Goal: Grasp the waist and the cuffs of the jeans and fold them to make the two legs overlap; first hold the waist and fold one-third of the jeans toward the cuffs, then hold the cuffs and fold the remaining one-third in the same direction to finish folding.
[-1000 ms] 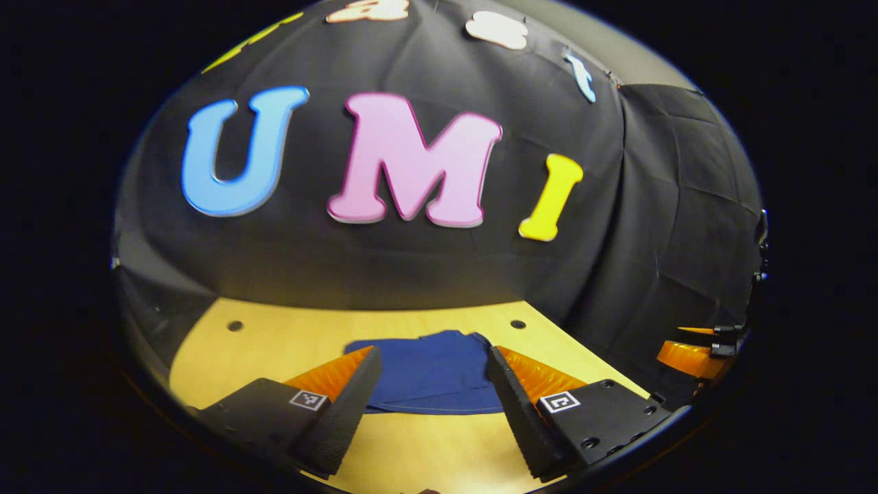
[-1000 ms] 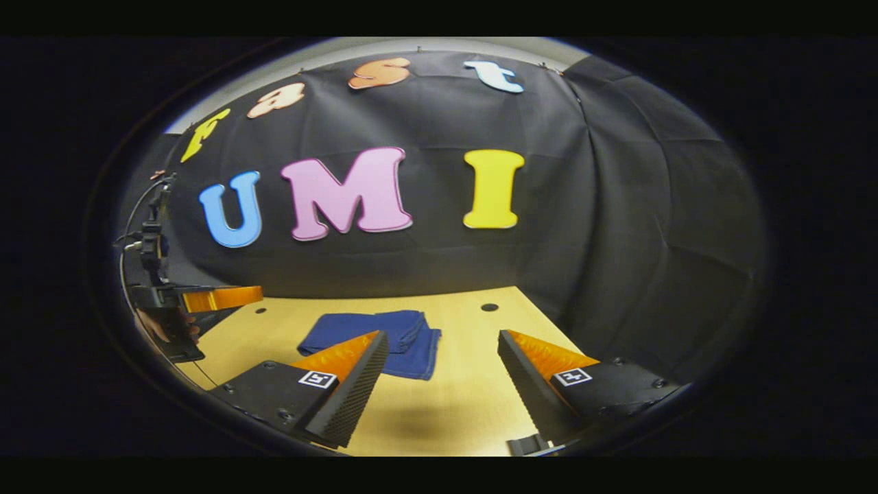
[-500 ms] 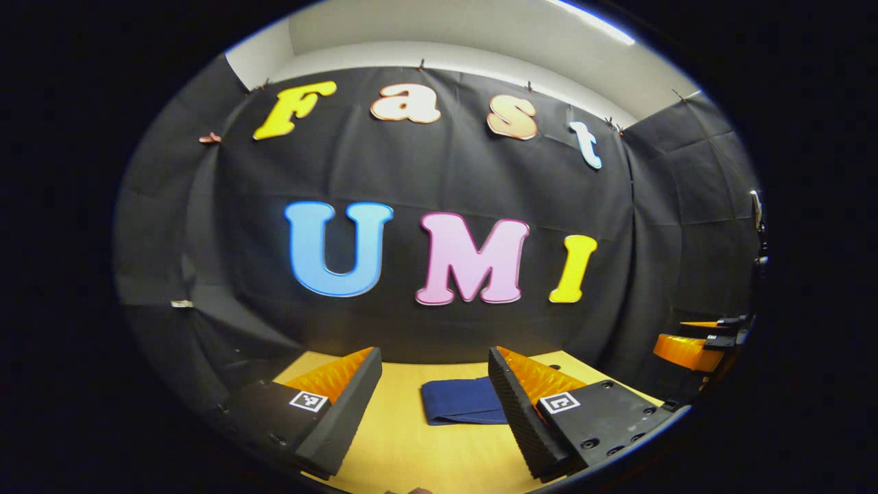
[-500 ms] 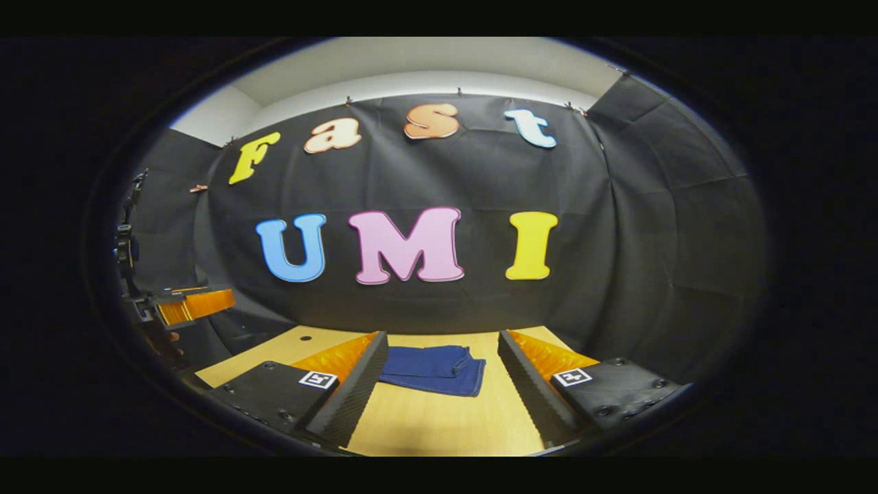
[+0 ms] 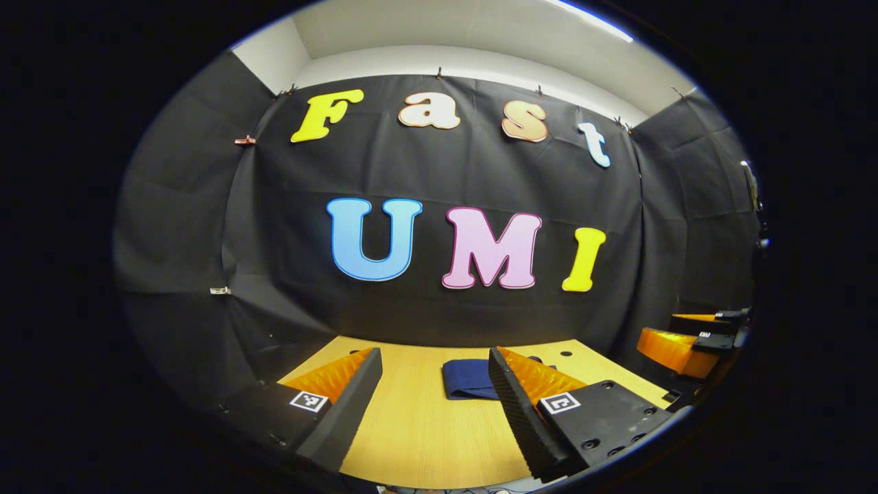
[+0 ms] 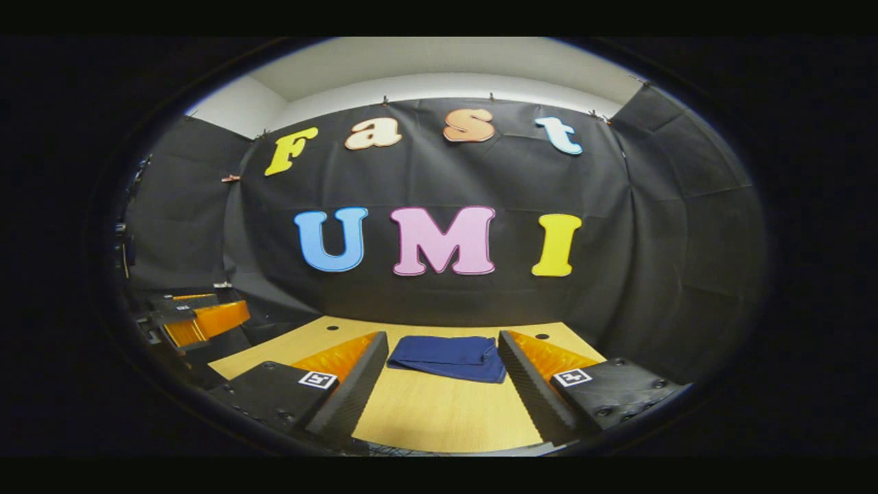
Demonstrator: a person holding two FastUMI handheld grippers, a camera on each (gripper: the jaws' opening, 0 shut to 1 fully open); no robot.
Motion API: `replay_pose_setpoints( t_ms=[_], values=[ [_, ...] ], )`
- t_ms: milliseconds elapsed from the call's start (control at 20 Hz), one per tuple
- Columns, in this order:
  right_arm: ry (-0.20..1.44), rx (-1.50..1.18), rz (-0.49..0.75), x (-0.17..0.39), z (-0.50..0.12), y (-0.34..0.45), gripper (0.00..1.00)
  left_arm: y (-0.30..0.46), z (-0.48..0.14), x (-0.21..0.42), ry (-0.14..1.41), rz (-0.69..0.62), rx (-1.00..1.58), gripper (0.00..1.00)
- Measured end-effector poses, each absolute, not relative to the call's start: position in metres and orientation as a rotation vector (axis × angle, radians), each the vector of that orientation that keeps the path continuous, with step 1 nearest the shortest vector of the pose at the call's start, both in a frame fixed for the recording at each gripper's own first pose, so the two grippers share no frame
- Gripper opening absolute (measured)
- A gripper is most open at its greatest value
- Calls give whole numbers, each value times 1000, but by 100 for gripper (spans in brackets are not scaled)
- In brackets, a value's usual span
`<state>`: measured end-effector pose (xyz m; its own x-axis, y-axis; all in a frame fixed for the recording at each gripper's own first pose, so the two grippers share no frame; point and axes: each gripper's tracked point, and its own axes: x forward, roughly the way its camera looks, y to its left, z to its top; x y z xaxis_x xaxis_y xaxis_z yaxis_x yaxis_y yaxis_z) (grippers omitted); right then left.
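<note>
toward the far middle of the wooden table (image 6: 439,418) the jeans (image 6: 447,357) lie as a compact folded stack, apart from both tools. the right gripper (image 6: 439,384) hangs near the table's near edge with jaws wide and empty; the left gripper (image 5: 433,405) likewise, fingers spread around nothing. folding looks finished, so the step in hand seems a clean retreat: keep both tools high and clear of the cloth (a snagged edge would undo the layers). no brand or label on the jeans is readable.

Blue jeans (image 6: 449,357) folded flat on table (image 6: 439,418).
</note>
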<state>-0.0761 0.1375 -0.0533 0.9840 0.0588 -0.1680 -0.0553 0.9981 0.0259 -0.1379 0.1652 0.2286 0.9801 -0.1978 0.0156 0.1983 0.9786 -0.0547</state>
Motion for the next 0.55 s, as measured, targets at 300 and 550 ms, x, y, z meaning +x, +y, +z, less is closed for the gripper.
replay_pose_setpoints(
  t_ms=[300,550],
  values=[
    [195,28,49,-82,-64,146,98,165,230,-137,-8,-223,-58,96],
    [217,32,43,-84,-71,151,92,163,221,-140,11,-235,-40,97]
  ],
)
